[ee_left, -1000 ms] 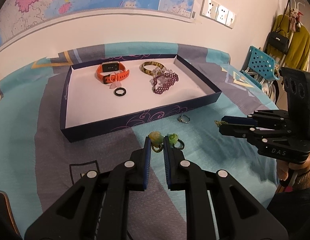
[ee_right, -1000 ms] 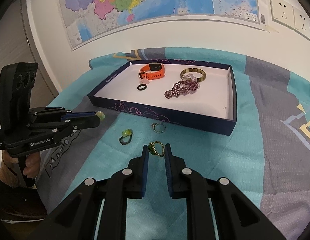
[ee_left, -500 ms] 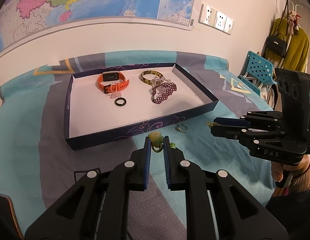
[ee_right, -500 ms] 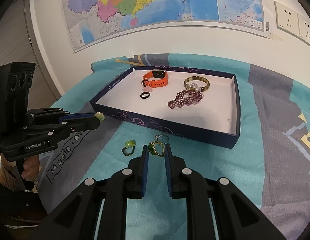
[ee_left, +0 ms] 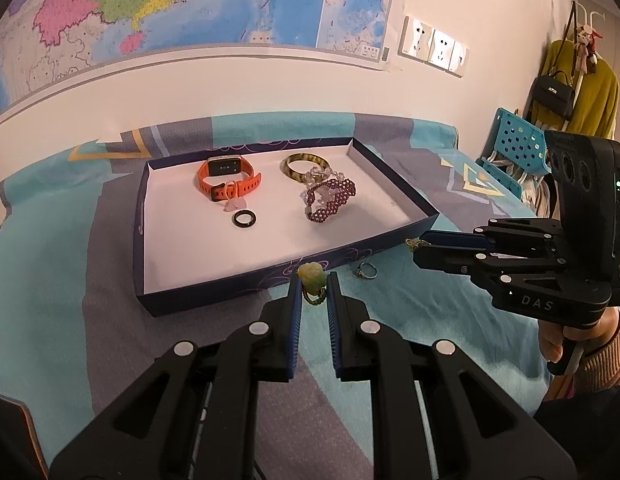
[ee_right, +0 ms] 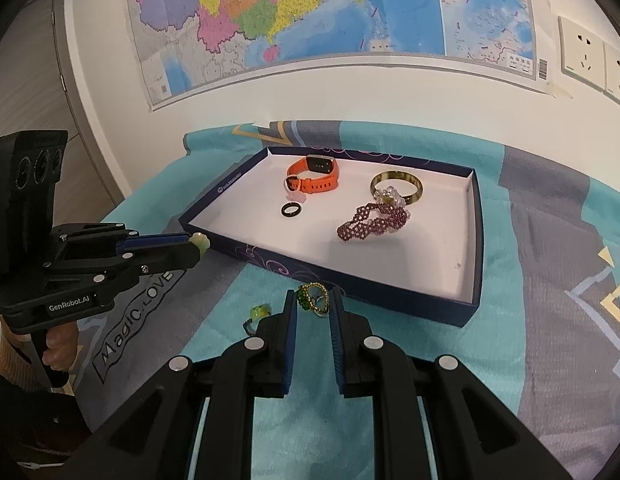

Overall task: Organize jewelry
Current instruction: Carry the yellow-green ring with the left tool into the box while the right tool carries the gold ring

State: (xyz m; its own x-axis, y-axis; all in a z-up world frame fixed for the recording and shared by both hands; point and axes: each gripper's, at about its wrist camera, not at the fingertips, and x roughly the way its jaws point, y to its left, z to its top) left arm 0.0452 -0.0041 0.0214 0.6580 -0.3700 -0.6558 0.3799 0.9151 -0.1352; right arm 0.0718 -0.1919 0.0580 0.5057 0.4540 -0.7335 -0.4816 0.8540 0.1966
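Note:
My left gripper is shut on a pale green flower ring, held just in front of the dark blue tray. My right gripper is shut on a gold ring with green stones near the tray's front wall. The white-floored tray holds an orange watch, an amber bangle, a purple beaded bracelet and a black ring. On the cloth lie a silver ring and a green ring.
A teal and grey patterned cloth covers the table, which stands against a wall with a map. A blue perforated chair and hanging clothes stand at the right. A hand grips the right gripper's handle.
Both grippers have crept slightly toward the tray, each keeping its ring. The loose green ring has slid out of sight behind the left fingers.

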